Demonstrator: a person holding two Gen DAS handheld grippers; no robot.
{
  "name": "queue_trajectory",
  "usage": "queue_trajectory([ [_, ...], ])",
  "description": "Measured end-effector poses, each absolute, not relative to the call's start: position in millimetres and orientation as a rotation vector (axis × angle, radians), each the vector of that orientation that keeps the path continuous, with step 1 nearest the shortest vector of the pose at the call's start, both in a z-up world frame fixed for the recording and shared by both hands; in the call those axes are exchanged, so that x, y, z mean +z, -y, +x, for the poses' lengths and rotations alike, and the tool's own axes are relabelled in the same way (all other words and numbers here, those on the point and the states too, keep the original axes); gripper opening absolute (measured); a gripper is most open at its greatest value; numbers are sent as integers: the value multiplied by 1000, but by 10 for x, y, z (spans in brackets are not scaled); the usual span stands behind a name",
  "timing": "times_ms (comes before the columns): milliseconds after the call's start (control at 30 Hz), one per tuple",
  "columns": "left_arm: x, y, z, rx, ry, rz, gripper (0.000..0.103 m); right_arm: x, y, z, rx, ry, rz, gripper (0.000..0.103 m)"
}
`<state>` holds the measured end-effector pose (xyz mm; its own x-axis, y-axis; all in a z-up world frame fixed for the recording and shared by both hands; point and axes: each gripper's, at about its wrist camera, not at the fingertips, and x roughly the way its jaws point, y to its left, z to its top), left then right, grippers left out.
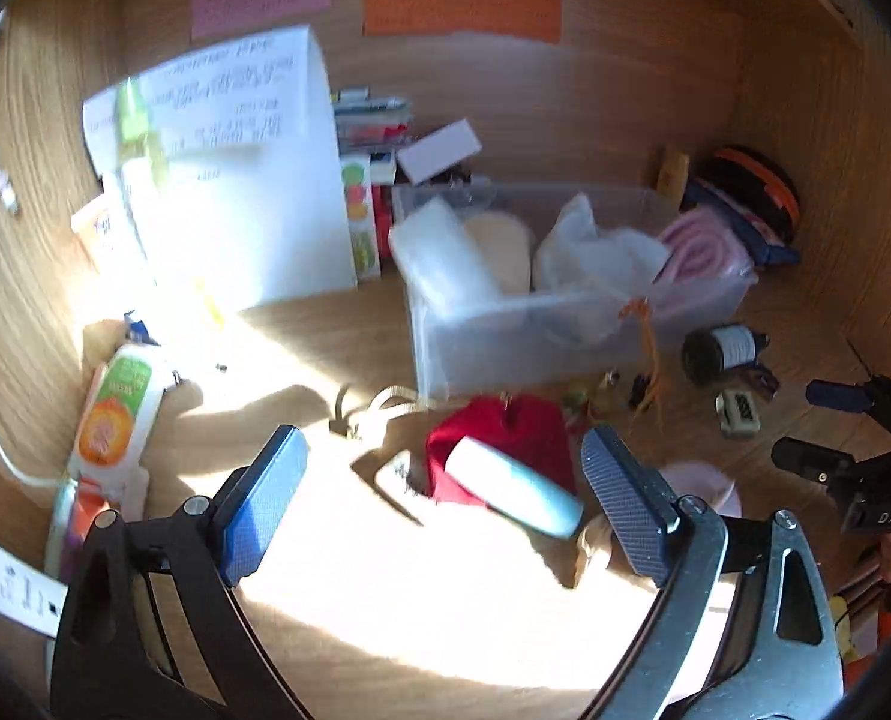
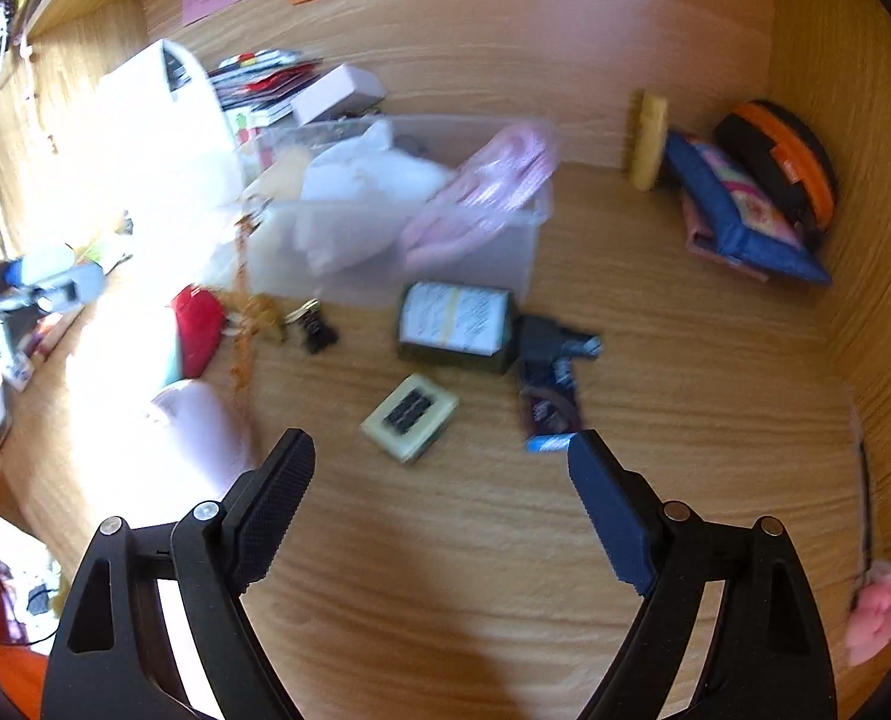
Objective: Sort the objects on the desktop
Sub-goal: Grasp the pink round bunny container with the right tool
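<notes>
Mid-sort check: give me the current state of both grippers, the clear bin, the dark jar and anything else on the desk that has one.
Left gripper: open, nothing gripped.
Right gripper: open, empty.
Clear plastic bin: upright, no lid, filled with bags and a pink coil.
Dark jar with white label: lying on its side.
Pale blue and white tube: lying across the red pouch.
White and green tube: lying flat.

wood-grain desk (image 2: pixel 655 360), translucent plastic bin (image 1: pixel 565 324)
</notes>
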<state>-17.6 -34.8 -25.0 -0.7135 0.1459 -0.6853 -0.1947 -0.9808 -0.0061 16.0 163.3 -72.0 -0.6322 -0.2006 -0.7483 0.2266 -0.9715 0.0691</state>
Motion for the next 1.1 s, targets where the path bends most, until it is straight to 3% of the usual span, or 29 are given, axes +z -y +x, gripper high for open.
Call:
queue_trajectory([
  [600, -610, 416, 228, 2627, -34, -1202, 93, -954, -673, 234, -2363, -241, 1153, 83],
  [733, -607, 400, 213, 2610, -26, -1202, 77, -936, -622, 240, -2378, -246, 1129, 79],
  [833, -633, 381, 193, 2593, -23, -1211, 73, -970, -605, 220, -2388, -279, 1152, 61],
  [1000, -647, 292, 171, 2558, -17, -1213, 61, -938, -745, 213, -2390, -217, 1145, 60],
  [1100, -665, 161, 150, 2525, -42, -1216, 47, -895, -893, 233, -2400, -141, 1139, 60],
])
